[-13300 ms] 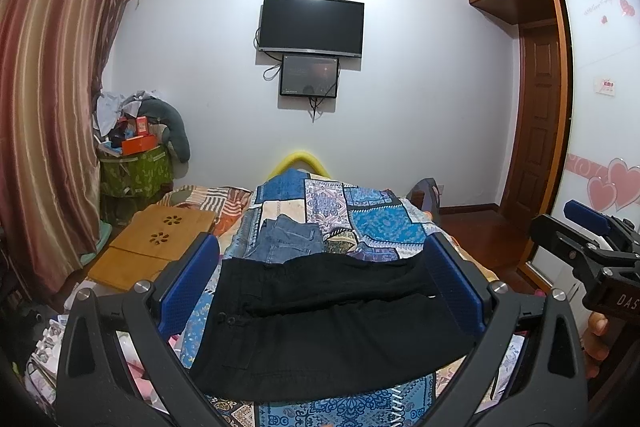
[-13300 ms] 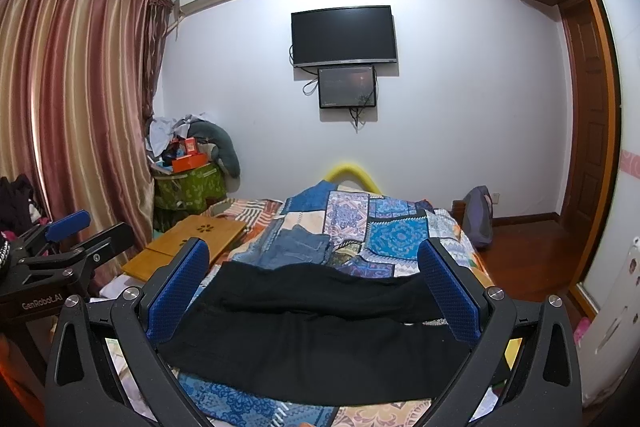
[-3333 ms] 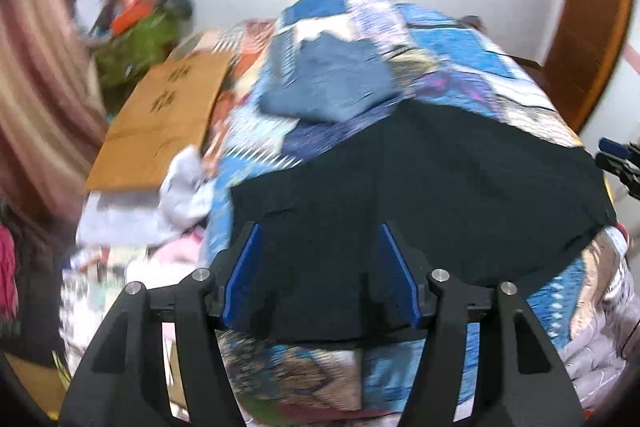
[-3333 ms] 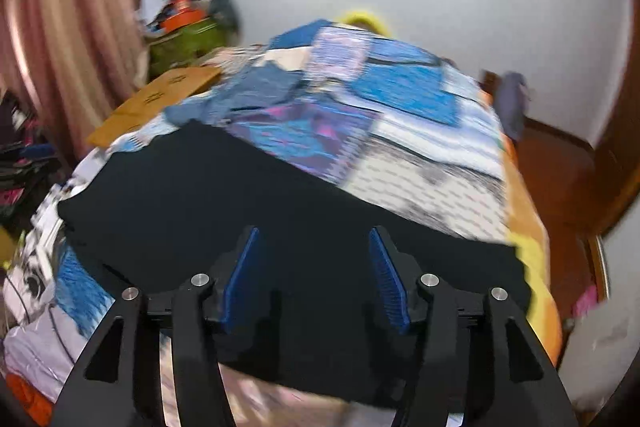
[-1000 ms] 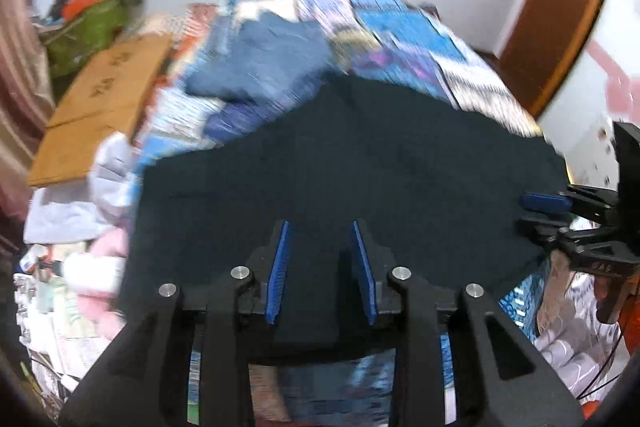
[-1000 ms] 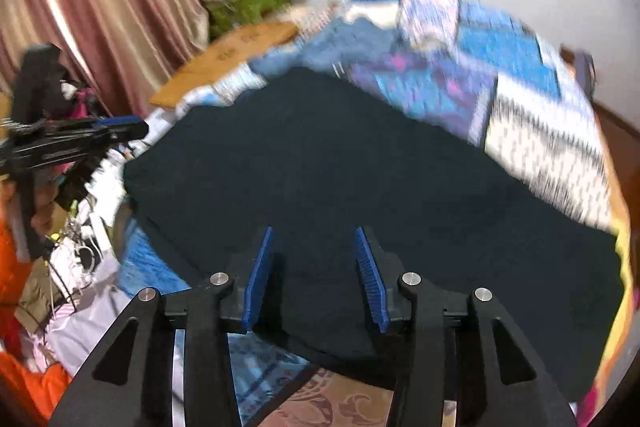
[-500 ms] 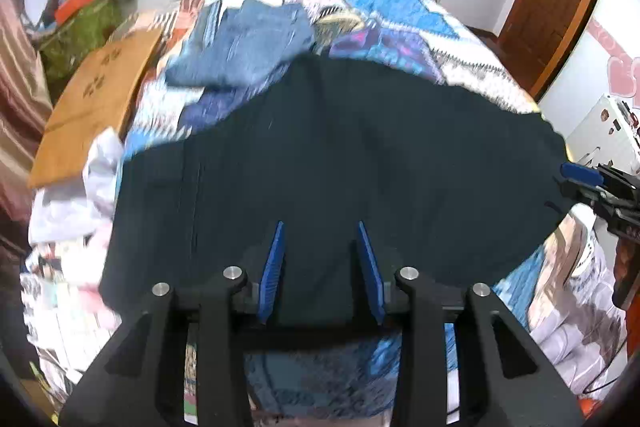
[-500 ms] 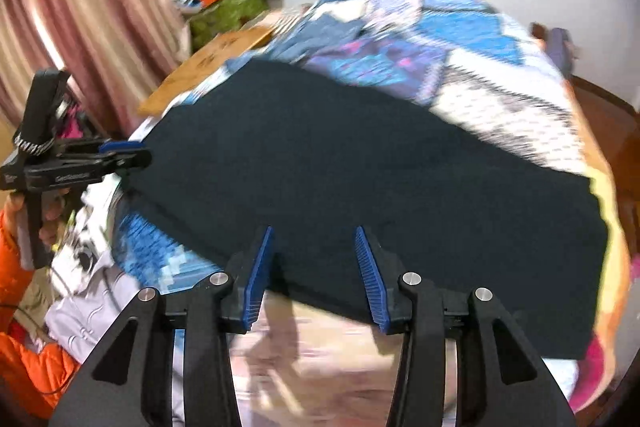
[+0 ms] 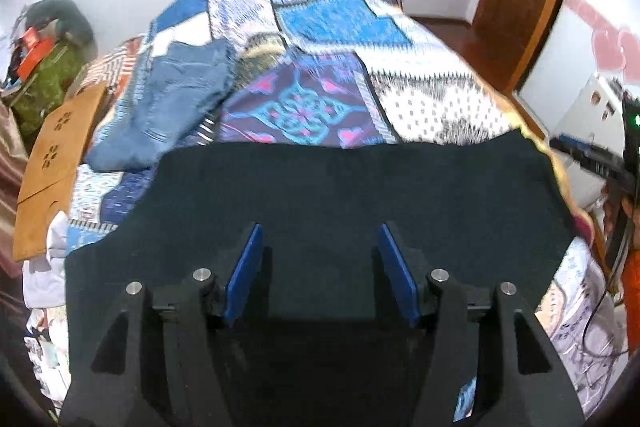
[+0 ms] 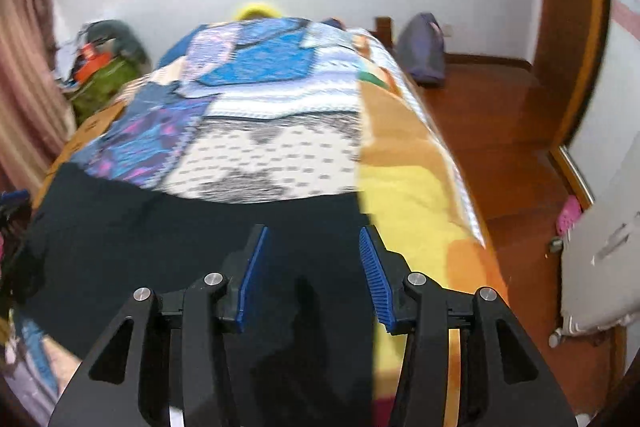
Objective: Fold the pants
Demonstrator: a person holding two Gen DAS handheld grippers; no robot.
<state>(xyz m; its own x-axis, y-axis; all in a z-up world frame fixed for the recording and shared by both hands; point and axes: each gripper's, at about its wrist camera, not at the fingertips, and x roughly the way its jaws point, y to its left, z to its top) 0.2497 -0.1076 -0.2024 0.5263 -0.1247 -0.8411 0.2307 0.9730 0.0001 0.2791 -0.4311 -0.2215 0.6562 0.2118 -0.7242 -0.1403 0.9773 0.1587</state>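
Black pants (image 9: 340, 187) flat across bed (image 9: 432, 99). Left hand-held gripper (image 9: 318, 259) opening, spread over fabric, nothing pinched. Right hand-held gripper (image 10: 310, 267) spread too, pads clear.

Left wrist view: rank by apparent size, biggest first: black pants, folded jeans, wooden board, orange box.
1. black pants, by far the largest, though closest to the camera.
2. folded jeans.
3. wooden board, close to the jeans and distorted at the fisheye edge, so 2 and 3 are uncertain.
4. orange box, smallest, also farthest.

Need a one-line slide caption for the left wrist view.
Left tongs opening above black pants spread across a patchwork quilt, folded jeans behind.
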